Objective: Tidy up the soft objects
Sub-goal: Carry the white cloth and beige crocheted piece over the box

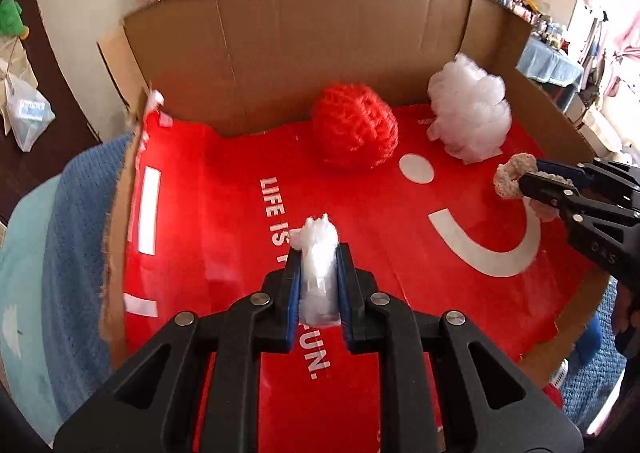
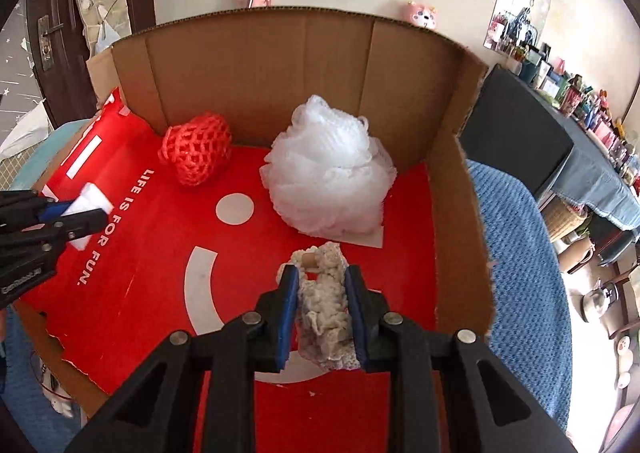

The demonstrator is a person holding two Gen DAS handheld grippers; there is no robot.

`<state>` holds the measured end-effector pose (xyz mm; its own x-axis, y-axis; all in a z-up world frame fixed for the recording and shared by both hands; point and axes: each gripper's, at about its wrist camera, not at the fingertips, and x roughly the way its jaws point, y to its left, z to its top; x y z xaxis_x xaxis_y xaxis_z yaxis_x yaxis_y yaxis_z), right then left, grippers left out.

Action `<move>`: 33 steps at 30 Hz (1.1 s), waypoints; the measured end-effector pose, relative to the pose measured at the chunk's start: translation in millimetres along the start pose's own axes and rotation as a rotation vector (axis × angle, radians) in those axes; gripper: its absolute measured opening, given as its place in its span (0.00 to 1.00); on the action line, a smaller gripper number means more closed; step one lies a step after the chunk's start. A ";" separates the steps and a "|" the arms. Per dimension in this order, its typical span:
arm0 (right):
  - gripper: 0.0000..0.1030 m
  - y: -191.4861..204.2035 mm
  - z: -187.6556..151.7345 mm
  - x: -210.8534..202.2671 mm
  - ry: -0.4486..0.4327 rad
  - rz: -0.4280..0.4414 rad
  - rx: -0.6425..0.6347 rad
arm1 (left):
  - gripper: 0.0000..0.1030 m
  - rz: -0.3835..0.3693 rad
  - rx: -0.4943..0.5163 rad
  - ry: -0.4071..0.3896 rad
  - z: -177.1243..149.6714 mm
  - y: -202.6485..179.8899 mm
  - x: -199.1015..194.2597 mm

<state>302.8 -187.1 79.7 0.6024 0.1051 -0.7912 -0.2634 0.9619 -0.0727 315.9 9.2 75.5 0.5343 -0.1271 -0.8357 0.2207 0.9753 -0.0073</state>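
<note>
While both grippers hang over the cardboard box (image 1: 280, 53), each one has its fingers pressed in on something soft. The left gripper (image 1: 319, 253) is nearly closed, its blue pads (image 1: 295, 281) squeezing a small white foam wad (image 1: 318, 273) that pokes out past the fingertips. In the right wrist view that same gripper (image 2: 90, 213) comes in from the left edge of the box, with the white wad (image 2: 90, 203) showing between its tips, above the words printed on the red liner (image 2: 140, 253).

The right gripper (image 2: 322, 273) is likewise closed most of the way, gripping a cream crocheted piece (image 2: 324, 301) between its blue pads (image 2: 290, 309); the yarn bunches up and sticks out beyond the tips. From the left wrist view this gripper (image 1: 524, 179) reaches in from the right side of the box, a loop of the cream crochet (image 1: 510, 181) curling off its tip. Whether either held item touches the liner cannot be told.

Toward the back wall of the box, a red net ball (image 1: 354, 127) sits on the liner, and a white mesh puff (image 1: 468, 113) rests just to its right, near the back right corner. The two are near each other but apart. The box stands on a blue blanket (image 2: 516, 253).
</note>
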 end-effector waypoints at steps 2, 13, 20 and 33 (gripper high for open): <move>0.26 1.2 -0.8 3.4 0.011 0.004 -0.002 | 0.14 0.011 -0.009 0.011 0.2 1.5 5.2; 0.27 -3.3 -1.1 18.9 0.063 0.004 0.003 | 0.14 0.015 -0.035 0.048 1.7 4.7 23.1; 0.27 -7.6 1.0 20.1 0.069 0.013 0.010 | 0.14 0.028 -0.032 0.047 3.5 2.8 25.6; 0.31 -8.3 -0.8 23.3 0.076 0.006 -0.001 | 0.15 0.033 -0.026 0.049 2.7 2.8 24.9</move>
<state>318.4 -192.9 61.4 0.5414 0.0917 -0.8357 -0.2682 0.9609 -0.0683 332.0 8.3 56.2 0.4998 -0.0862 -0.8619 0.1815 0.9834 0.0069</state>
